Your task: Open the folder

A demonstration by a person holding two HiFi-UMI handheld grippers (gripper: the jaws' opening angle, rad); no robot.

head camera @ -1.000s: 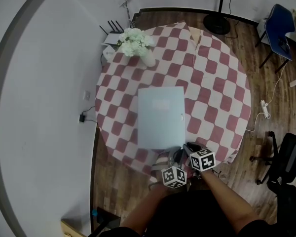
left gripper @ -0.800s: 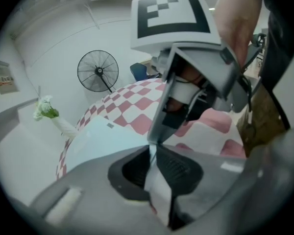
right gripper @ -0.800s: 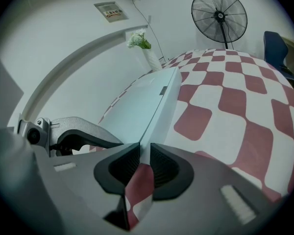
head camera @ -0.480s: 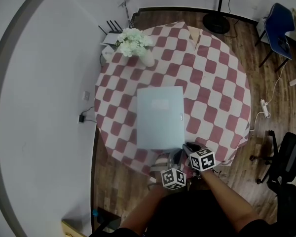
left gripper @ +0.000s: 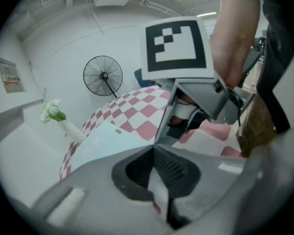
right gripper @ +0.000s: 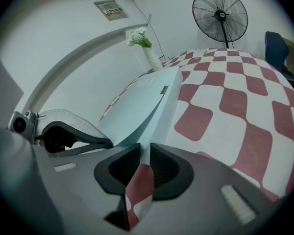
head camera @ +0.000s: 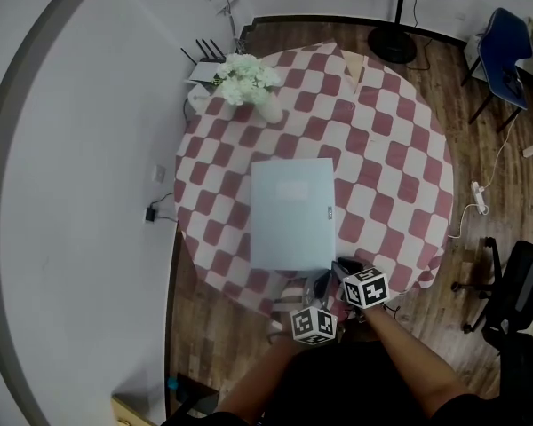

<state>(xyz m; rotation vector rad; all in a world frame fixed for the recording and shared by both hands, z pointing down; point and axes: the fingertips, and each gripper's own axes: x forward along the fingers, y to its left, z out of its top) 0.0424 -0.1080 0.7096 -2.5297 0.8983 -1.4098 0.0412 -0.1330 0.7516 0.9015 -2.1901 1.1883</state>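
Jaws closed on both sides, the folder [head camera: 290, 216] still unopened on the table [head camera: 400, 140].

The left gripper [left gripper: 153, 151] has just been closing its jaws, which now meet at the tips with nothing caught between them. The right gripper [right gripper: 144, 151] is drawn to a thin slit, and only the checked tablecloth [right gripper: 225, 106] shows through it. The folder lies flat and shut at the centre-near part of the round table, its near right corner just beyond the right gripper's tips. It is pale blue and box-like, with a shallow side wall, a paler label on the cover and a small fitting [head camera: 329, 209], perhaps a clasp, on its right edge. Opening it well likely means spreading one pair of jaws and nipping the cover alone at that right edge, clear of the cloth. The cover would then swing leftward while the other gripper steadies the body.
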